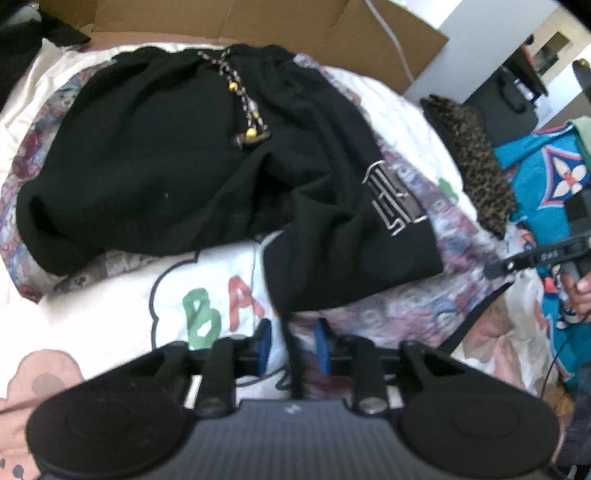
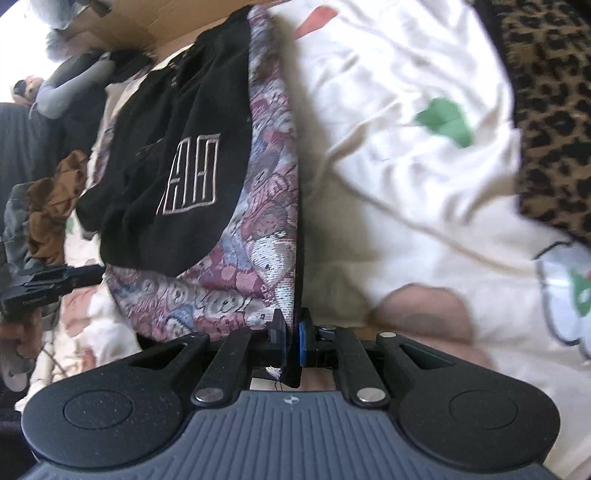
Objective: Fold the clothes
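Observation:
Black shorts [image 1: 177, 155] with a beaded drawstring and an embroidered logo lie on a patterned tapestry garment [image 1: 399, 310] spread on the bed. My left gripper [image 1: 293, 347] hovers at the near edge; its blue pads stand apart with a thin dark edge or cord running between them. My right gripper [image 2: 293, 336] is shut on the tapestry garment's dark-lined edge [image 2: 295, 221], which rises taut from the jaws. The black shorts [image 2: 177, 155] lie on it to the left. The right gripper also shows at the right edge of the left wrist view [image 1: 517, 264].
A white printed bedsheet [image 1: 110, 314] covers the bed. A leopard-print cloth [image 1: 476, 162] and a teal garment [image 1: 546, 177] lie to the right. A cardboard box [image 1: 258, 22] stands behind. Brown and grey clothes [image 2: 48, 206] are piled at left in the right wrist view.

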`<state>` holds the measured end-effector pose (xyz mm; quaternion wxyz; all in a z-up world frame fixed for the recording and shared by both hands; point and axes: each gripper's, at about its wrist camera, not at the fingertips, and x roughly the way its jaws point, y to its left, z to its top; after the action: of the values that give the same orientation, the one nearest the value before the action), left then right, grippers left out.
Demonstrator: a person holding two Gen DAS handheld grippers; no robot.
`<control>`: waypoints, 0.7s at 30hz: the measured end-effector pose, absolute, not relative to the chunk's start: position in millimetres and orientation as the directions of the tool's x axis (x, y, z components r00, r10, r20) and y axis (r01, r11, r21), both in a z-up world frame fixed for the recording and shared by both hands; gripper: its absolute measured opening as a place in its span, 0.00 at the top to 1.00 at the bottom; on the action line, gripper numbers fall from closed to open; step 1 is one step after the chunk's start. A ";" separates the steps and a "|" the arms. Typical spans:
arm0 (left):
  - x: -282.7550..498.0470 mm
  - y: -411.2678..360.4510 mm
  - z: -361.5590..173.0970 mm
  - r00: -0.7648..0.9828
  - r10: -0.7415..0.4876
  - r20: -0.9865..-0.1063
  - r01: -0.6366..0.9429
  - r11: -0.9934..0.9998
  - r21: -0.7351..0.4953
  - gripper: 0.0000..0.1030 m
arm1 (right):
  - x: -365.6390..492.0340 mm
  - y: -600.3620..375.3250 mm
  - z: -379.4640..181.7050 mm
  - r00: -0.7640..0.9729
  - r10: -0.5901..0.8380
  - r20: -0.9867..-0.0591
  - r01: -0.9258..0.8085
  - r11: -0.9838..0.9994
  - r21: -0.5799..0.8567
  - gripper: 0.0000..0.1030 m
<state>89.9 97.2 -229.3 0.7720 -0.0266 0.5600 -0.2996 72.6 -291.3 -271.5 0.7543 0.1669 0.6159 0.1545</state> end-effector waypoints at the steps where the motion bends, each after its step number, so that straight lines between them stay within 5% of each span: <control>1: 89.9 94.3 -231.4 0.186 -0.487 -0.853 0.434 0.820 -0.373 0.70 | 73.1 -295.0 -272.1 0.200 0.427 -0.882 -0.027 0.902 0.430 0.96; 5: 89.0 87.1 -238.6 0.152 -0.486 -0.860 0.430 0.817 -0.386 0.60 | 76.3 -312.8 -275.2 0.225 0.382 -0.896 -0.020 0.921 0.388 0.96; 13: 86.0 59.8 -258.7 0.043 -0.576 -0.817 0.395 0.761 -0.515 0.60 | 84.3 -345.1 -286.3 0.272 0.312 -0.910 0.044 0.941 0.336 0.96; 16: 85.3 53.2 -266.8 0.015 -0.618 -0.786 0.375 0.732 -0.569 0.43 | 86.0 -352.0 -286.6 0.287 0.292 -0.912 0.046 0.947 0.318 0.96; 21: 83.4 52.3 -276.9 -0.003 -0.660 -0.751 0.349 0.703 -0.619 0.41 | 91.2 -370.2 -286.6 0.323 0.241 -0.915 0.090 0.955 0.283 0.96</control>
<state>83.4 52.3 -276.9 0.6945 -0.1279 0.6077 -0.3634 91.2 -370.2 -286.6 0.8006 0.1426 0.5800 0.0470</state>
